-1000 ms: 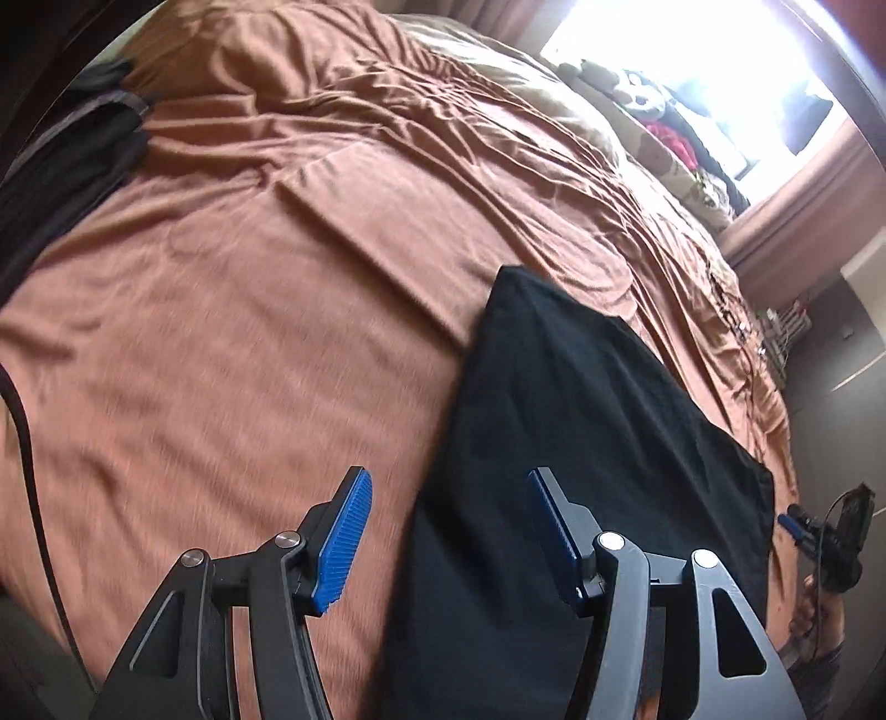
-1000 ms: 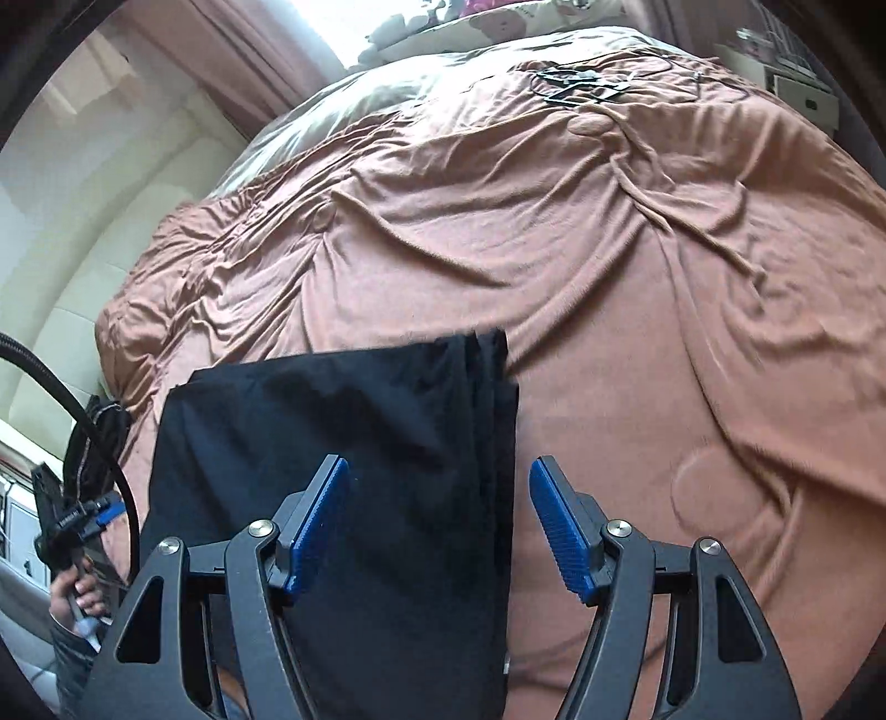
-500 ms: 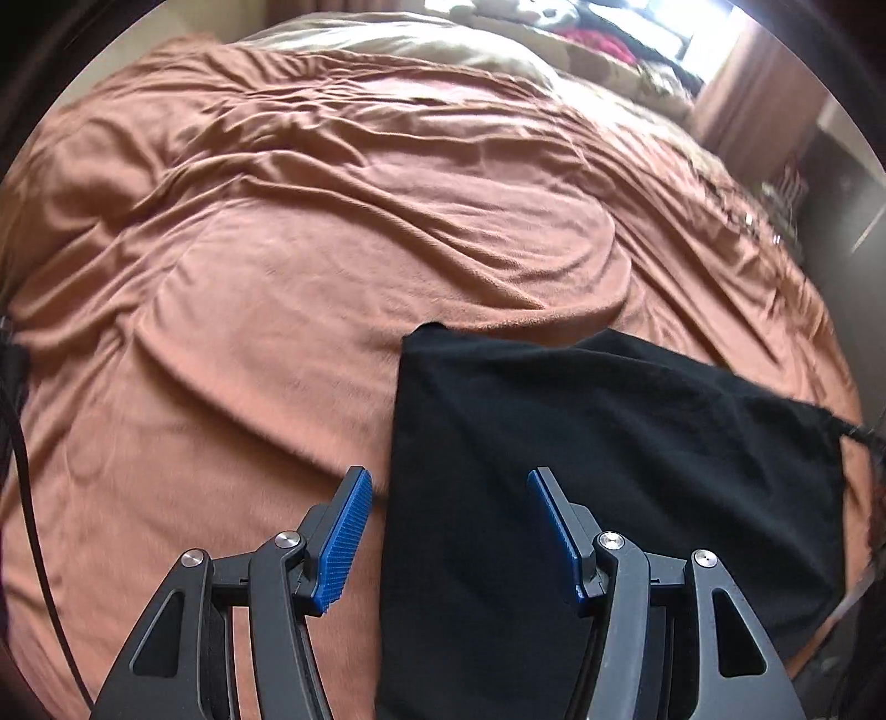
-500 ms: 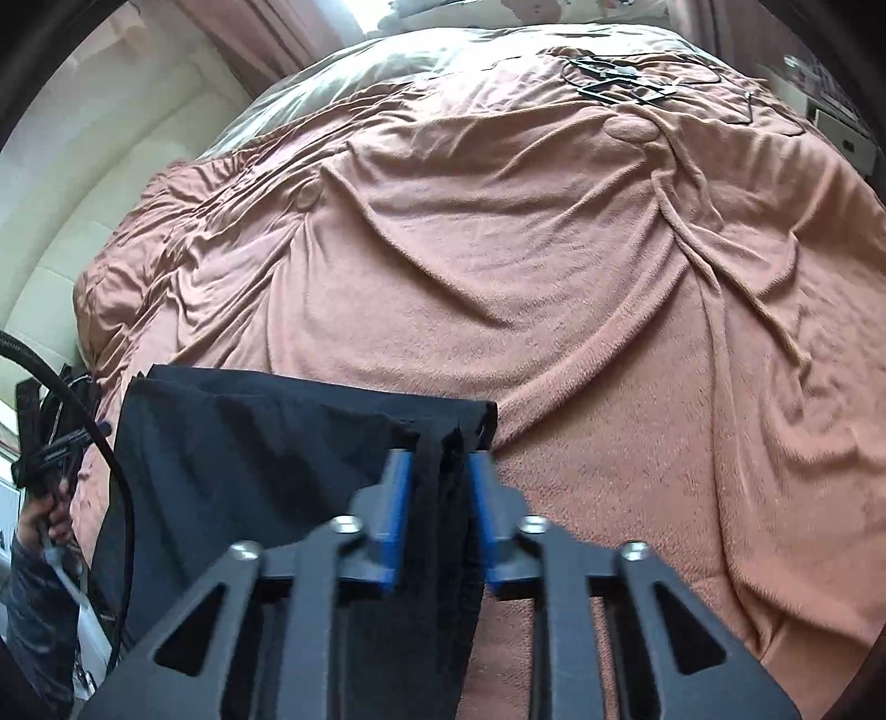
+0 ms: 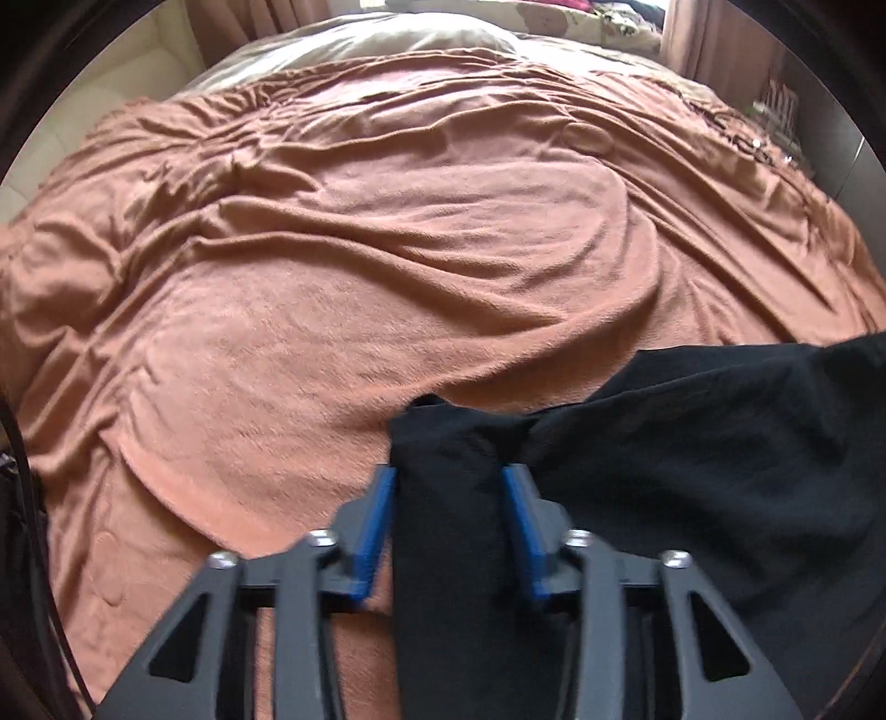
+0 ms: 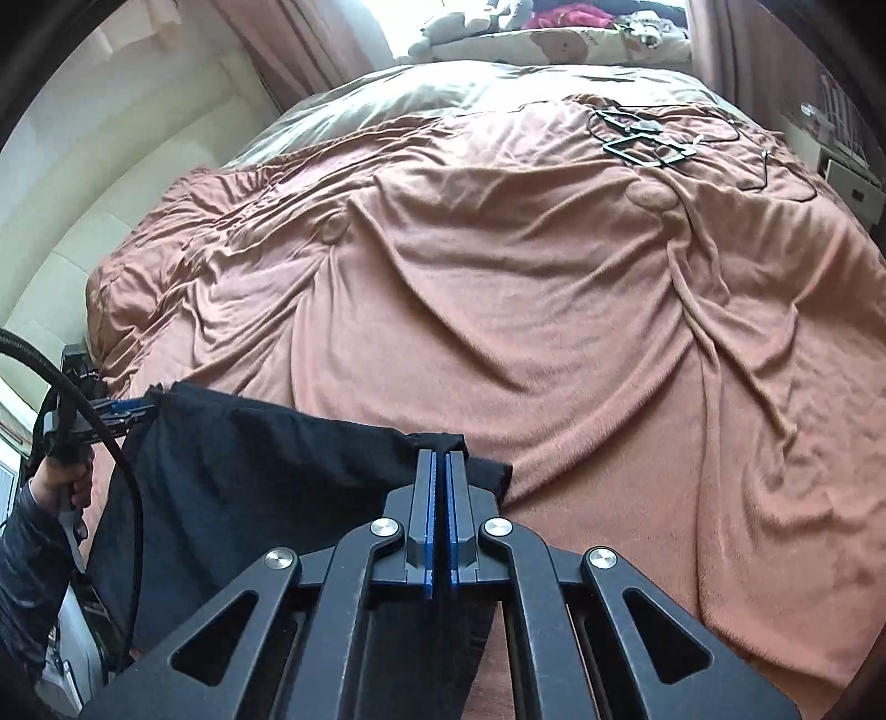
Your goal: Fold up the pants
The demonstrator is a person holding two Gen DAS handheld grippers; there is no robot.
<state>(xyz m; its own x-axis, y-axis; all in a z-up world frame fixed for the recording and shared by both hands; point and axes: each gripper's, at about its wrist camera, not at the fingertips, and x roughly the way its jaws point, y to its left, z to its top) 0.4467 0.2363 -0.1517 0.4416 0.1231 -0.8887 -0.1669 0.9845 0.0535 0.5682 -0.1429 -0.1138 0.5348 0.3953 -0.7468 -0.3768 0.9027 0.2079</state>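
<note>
Right tool [image 6: 441,476] clamps the black pants [image 6: 266,471]; left tool [image 5: 449,493], just closing, pinches another corner.

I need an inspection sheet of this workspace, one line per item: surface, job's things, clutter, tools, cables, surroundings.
Surface: wrinkled rust-brown fleece blanket over a bed.
Job's things: black fabric pants, partly folded, on the near edge of the bed.
Clutter: thin black frames with cords on the far part of the blanket.
Tools: left tool has just been closing; a bunched corner of the pants is between its blue pads. Right tool is shut on another corner.
Cables: black cable hanging by the person's hand.
Surroundings: pink curtains, bright window, patterned pillow.
</note>
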